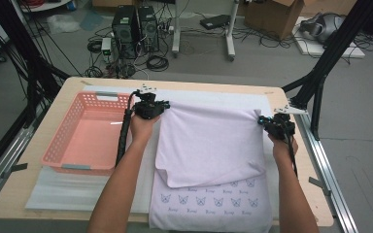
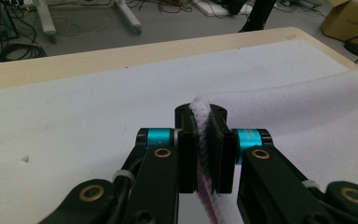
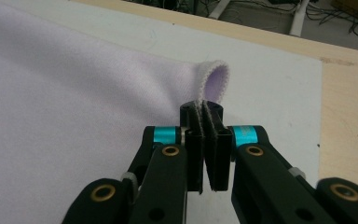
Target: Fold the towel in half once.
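A pale lilac towel [image 1: 209,145] with small printed motifs along its near part lies on a white mat [image 1: 223,99], its far part lifted and folded toward me. My left gripper [image 1: 164,108] is shut on the towel's left corner; in the left gripper view the towel's edge [image 2: 204,140] is pinched between the closed jaws of the left gripper [image 2: 204,116]. My right gripper [image 1: 262,120] is shut on the right corner. Along the right gripper [image 3: 204,114], the towel corner [image 3: 214,81] curls up above the closed jaws. Both corners are held above the mat.
A pink plastic basket [image 1: 58,145], empty, stands on the table's left side beside my left forearm. The wooden table edge [image 1: 175,82] runs along the far side. Black frame legs [image 1: 320,73] rise at the right; computers and cables sit on the floor beyond.
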`<state>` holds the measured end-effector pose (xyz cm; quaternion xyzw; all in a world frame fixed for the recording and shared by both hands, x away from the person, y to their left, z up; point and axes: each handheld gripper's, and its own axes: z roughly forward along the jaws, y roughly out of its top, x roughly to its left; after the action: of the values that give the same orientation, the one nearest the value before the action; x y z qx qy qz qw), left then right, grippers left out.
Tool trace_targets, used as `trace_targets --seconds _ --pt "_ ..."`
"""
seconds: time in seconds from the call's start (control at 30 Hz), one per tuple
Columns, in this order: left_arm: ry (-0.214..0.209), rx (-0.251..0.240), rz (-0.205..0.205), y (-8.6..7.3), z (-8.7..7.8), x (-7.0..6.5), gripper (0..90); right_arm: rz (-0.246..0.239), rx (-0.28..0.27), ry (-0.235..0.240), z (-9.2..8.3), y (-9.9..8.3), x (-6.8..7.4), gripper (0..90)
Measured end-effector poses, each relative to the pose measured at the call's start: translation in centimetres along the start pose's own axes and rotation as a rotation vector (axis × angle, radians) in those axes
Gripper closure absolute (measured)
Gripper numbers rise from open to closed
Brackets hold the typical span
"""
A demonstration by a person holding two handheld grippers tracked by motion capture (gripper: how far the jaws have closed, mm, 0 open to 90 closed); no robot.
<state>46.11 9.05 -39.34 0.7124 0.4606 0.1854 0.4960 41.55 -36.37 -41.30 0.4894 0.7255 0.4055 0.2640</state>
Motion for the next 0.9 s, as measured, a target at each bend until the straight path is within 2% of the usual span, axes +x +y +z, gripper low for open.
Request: trace_targets --seconds 0.07,0.17,0.27,0.33,0.37,0.47,0.53,0.6,0.67,0.73,0.83,0.9 --pt "0.004 -0.018 -0.012 0.0 0.1 0.3 83.3 -0.007 -0.022 -0.005 0.2 0.3 -0.1 88.0" --pt "0.007 -0.004 -0.024 -0.3 0.4 0.6 82.3 0.004 -0.018 -0.005 0.7 0.6 -0.1 88.0" --pt "0.006 0.011 -0.057 -0.7 0.6 0.6 71.9 0.025 -0.009 -0.014 1.2 0.4 0.0 85.3" --pt "0.01 0.014 -0.051 -0.9 0.5 0.5 69.1 0.044 0.003 -0.007 1.4 0.2 0.0 77.6" --pt "-0.001 0.005 -0.049 -1.2 0.4 0.4 67.1 0.044 0.01 -0.01 1.4 0.2 0.0 77.2" --pt "-0.029 0.005 -0.063 -1.5 0.0 0.1 59.7 0.045 0.007 -0.001 0.8 0.2 -0.1 73.3" --pt "-0.043 0.016 -0.053 -1.7 -0.3 -0.3 56.9 0.049 0.007 0.014 0.4 0.2 -0.2 71.5" --pt "-0.046 -0.017 -0.043 -2.0 -0.8 -0.8 59.0 0.05 0.011 0.032 -0.2 0.2 0.0 69.7" --pt "-0.056 -0.012 -0.038 -2.4 -1.2 -1.1 58.9 0.042 0.02 0.052 -0.8 0.0 0.1 66.2" --pt "-0.077 0.02 -0.03 -2.4 -1.6 -1.5 58.1 0.041 0.038 0.069 -1.4 0.1 0.5 64.6" --pt "-0.089 -0.039 -0.014 -2.9 -2.8 -2.6 58.3 0.023 0.028 0.088 -2.6 -0.1 1.1 62.4" --pt "-0.103 -0.017 -0.004 -3.1 -3.4 -3.1 58.1 0.023 0.027 0.098 -3.4 -0.4 1.5 61.2"
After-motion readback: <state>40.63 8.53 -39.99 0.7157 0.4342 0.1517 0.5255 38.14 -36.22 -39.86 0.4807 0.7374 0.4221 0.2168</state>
